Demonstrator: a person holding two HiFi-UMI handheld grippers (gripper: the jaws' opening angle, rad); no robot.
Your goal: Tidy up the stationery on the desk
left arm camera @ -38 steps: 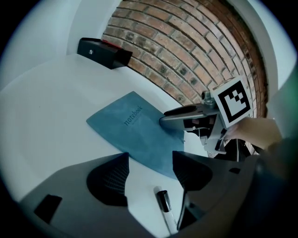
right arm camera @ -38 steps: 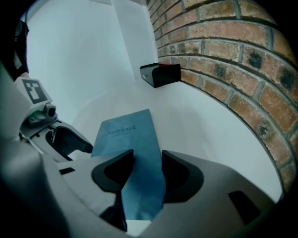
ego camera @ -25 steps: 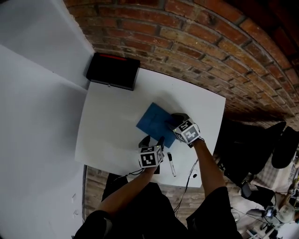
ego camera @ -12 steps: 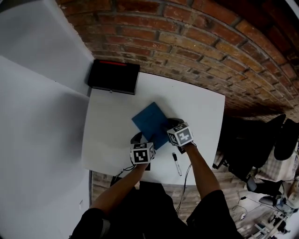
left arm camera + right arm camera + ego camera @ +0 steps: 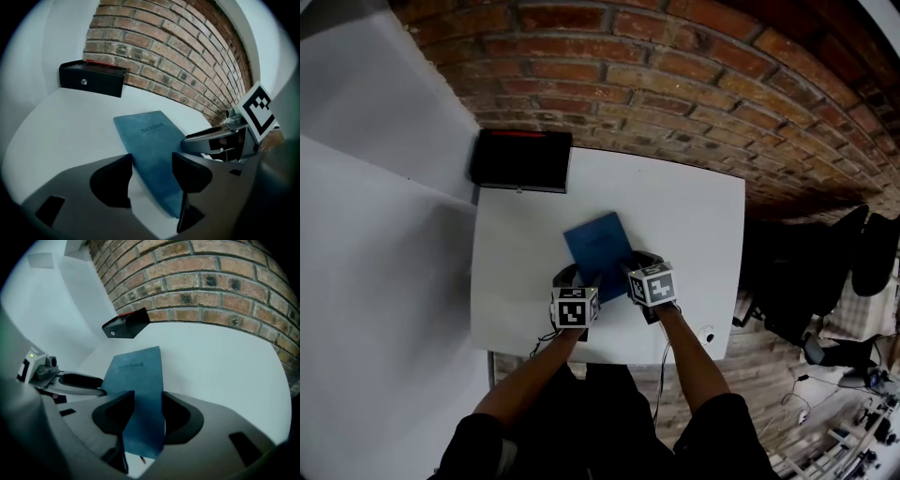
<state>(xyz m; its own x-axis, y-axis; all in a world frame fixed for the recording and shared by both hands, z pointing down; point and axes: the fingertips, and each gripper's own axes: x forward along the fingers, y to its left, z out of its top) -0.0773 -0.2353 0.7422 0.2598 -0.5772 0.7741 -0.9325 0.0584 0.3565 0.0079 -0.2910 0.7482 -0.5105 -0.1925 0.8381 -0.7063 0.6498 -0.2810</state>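
A blue notebook (image 5: pixel 595 242) lies at a slant in the middle of the white desk (image 5: pixel 694 216), its cover up. My right gripper (image 5: pixel 642 261) is at its near right end. In the right gripper view the notebook (image 5: pixel 136 373) fills the gap between the jaws of that gripper (image 5: pixel 145 404), and its near edge hangs just above the desk. My left gripper (image 5: pixel 570 278) is at the near left corner. Its jaws (image 5: pixel 152 164) stand apart, with the notebook (image 5: pixel 150 136) running between them. A thin pen tip (image 5: pixel 140 458) pokes out under the notebook; the rest of the pen is hidden.
A black box (image 5: pixel 520 161) with a red strip stands at the desk's far left corner against the brick wall (image 5: pixel 675 84). A small white round thing (image 5: pixel 706 336) sits at the front right edge. White panels close off the left side.
The notebook has turned from a diamond slant to nearly square with the desk and shifted towards the near edge. Both grippers came back with it. The pen has dropped out of sight.
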